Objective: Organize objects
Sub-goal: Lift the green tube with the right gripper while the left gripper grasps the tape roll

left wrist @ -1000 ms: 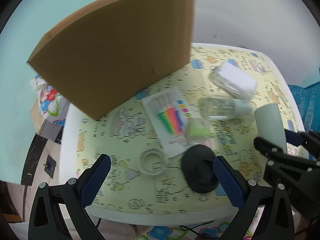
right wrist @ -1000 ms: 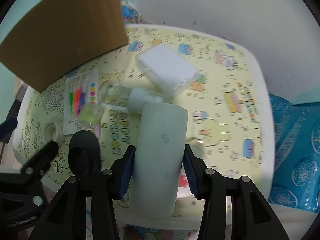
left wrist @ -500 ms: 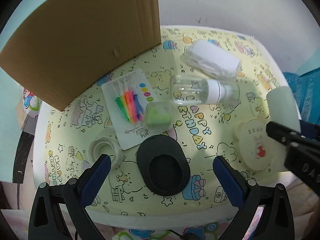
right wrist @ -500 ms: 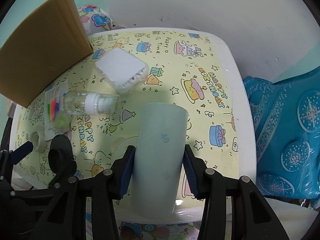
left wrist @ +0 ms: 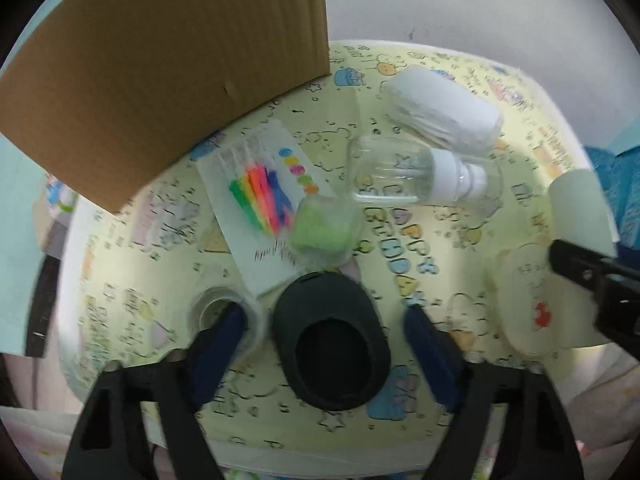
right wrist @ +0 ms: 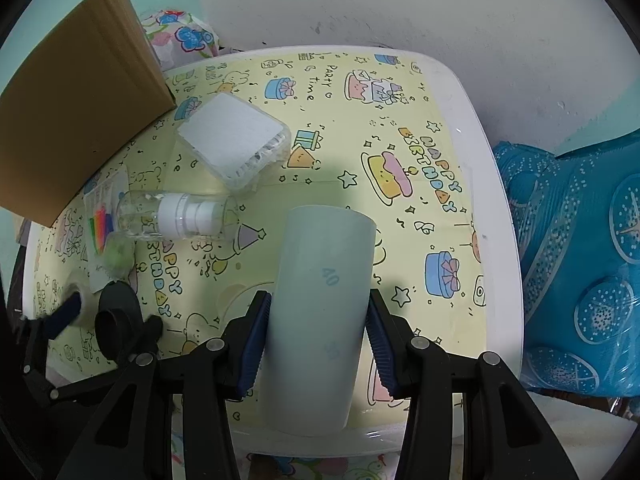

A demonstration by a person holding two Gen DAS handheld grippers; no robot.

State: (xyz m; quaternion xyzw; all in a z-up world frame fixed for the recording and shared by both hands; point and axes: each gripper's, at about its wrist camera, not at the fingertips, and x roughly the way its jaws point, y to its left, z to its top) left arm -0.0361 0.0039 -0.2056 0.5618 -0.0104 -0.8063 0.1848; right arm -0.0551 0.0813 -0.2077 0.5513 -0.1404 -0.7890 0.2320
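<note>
Two claws are in play, and only one carries anything: my right claw (right wrist: pixel 316 334) is clamped on a pale green roll (right wrist: pixel 320 304) that looks like rolled sheet stock with faint numerals printed on it, held above the near edge of the bench (right wrist: pixel 460 128) and tilted slightly away from me. My left claw (left wrist: pixel 324 340) hangs with its blue pads spread wide and nothing between them, just above a black oval ring (left wrist: pixel 332 340), perhaps an ear cushion, that lies flat on the birthday-print cover; its left pad sits almost against a clear tape roll (left wrist: pixel 216 312). Beyond those lie a card of coloured markers (left wrist: pixel 260 196), a small clear box of green stuff (left wrist: pixel 324 228) resting on the card's corner, a clear bottle with a white cap (left wrist: pixel 420 172) on its side, and a lidded box of white pads (left wrist: pixel 444 112). A round cream lid (left wrist: pixel 528 300) lies under the held roll, and a cardboard box (left wrist: pixel 160 60) stands at the far left. I judge this to be the carrying step: the roll is lifted and wants a home, most likely that cardboard box. Next I would swing the right claw left and over the box wall without clipping the bottle, then lower the left claw squarely around the black ring.
</note>
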